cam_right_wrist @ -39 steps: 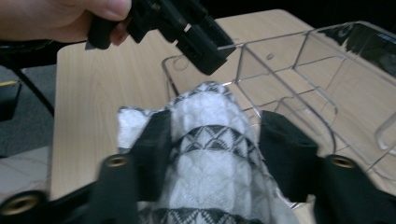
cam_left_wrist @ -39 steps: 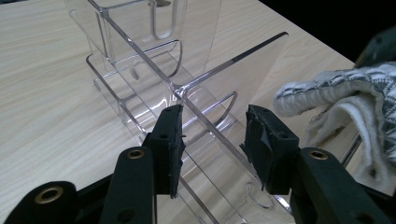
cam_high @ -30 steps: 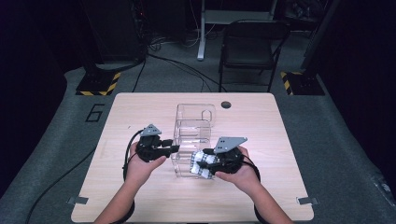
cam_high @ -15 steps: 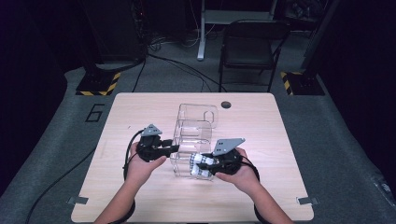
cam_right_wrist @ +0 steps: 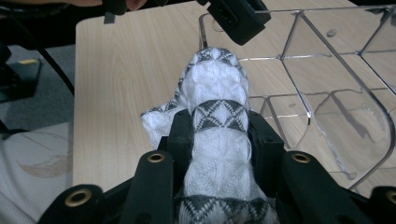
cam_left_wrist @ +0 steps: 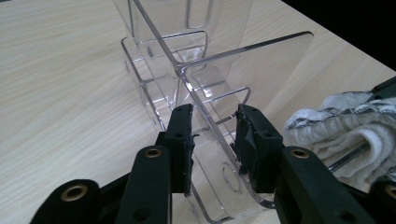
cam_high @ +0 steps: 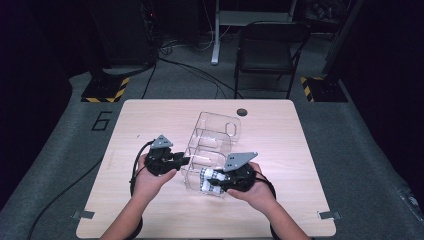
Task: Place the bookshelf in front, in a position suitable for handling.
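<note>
**Rolled cloth held at the near end of a clear plastic organizer**

High view: a wooden table (cam_high: 150, 125) carries a clear plastic organizer (cam_high: 212, 145) with several compartments, lying lengthwise from the middle of the table toward the person. The left gripper (cam_high: 186, 160) sits at the organizer's left side, its tips against the near-left wall. The right gripper (cam_high: 212, 179) is at the organizer's near end, with a white and grey rolled cloth (cam_high: 206, 181) between its jaws, right at the nearest compartment. Both of the person's hands come in from the bottom edge. A black chair (cam_high: 267, 50) stands beyond the table.

Left gripper view: the left gripper (cam_left_wrist: 214, 133) has one clear wall of the organizer (cam_left_wrist: 205, 84) between its two jaws. The jaws have just been closing; both pads sit close to the plastic, but whether they press on it cannot be told. The cloth (cam_left_wrist: 341, 126) shows at the right, just beside the organizer's wall.

Right gripper view: the right gripper (cam_right_wrist: 219, 133) has its jaws pinching the cloth (cam_right_wrist: 217, 88), which bulges out above and below the pads; these jaws have also just been closing. The cloth is a knitted roll, white with bands of dark diamond pattern. The organizer (cam_right_wrist: 327, 93) lies to the right of it, its dividers visible. The tip of the left gripper (cam_right_wrist: 236, 18) is at the top, touching the organizer's rim.
</note>
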